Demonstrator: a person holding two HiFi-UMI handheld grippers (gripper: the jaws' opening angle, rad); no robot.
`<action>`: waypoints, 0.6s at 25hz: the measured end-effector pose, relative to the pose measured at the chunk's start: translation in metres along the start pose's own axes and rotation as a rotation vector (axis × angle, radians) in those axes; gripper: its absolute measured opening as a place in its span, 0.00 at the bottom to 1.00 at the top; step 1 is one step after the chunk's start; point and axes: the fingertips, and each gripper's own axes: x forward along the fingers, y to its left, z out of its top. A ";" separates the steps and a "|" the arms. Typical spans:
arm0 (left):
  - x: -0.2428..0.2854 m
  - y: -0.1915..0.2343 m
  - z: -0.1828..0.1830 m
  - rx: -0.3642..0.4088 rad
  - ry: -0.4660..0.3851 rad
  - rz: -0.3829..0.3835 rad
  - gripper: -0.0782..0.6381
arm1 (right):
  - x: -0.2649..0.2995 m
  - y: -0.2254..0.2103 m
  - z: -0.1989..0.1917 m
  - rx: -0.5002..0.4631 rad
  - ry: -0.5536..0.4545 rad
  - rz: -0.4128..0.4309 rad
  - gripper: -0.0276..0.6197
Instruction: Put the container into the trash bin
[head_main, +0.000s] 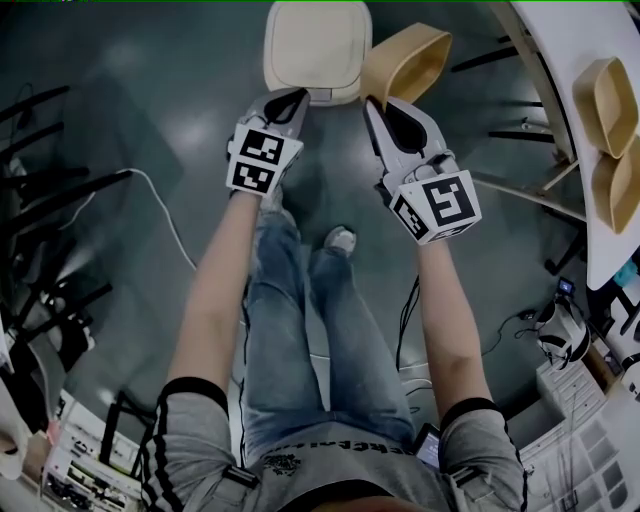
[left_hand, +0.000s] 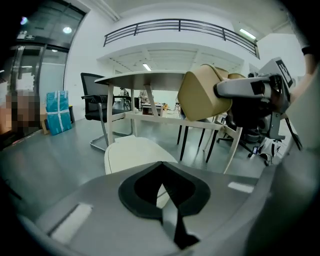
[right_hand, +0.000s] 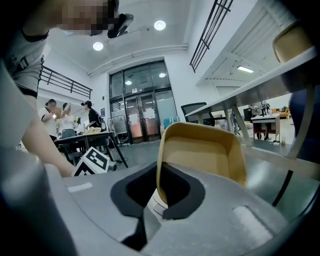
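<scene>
A cream trash bin (head_main: 318, 45) with its lid down stands on the floor just ahead of both grippers. My right gripper (head_main: 374, 104) is shut on the rim of a tan paper container (head_main: 408, 62), held tilted in the air beside the bin's right edge. In the right gripper view the container (right_hand: 205, 155) rises open-side toward the camera from between the jaws (right_hand: 159, 192). My left gripper (head_main: 290, 98) is shut and empty, hovering at the bin's near left edge. The left gripper view shows the bin lid (left_hand: 132, 155) past the jaws (left_hand: 161, 167) and the container (left_hand: 202, 95) up at the right.
A white table (head_main: 585, 50) runs along the right, with two more tan containers (head_main: 605, 105) on it. Chair legs and table legs (head_main: 520, 190) stand under it. A white cable (head_main: 165, 215) crosses the floor at left. The person's legs (head_main: 300, 330) are below the grippers.
</scene>
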 end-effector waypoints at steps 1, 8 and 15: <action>0.005 0.001 -0.006 0.005 0.017 0.001 0.13 | 0.001 -0.002 -0.003 0.000 0.003 -0.003 0.06; 0.035 0.004 -0.041 -0.007 0.099 0.009 0.13 | 0.007 -0.009 -0.017 0.013 0.017 -0.009 0.06; 0.051 0.007 -0.062 -0.022 0.151 0.038 0.13 | 0.007 -0.011 -0.026 0.009 0.027 0.000 0.07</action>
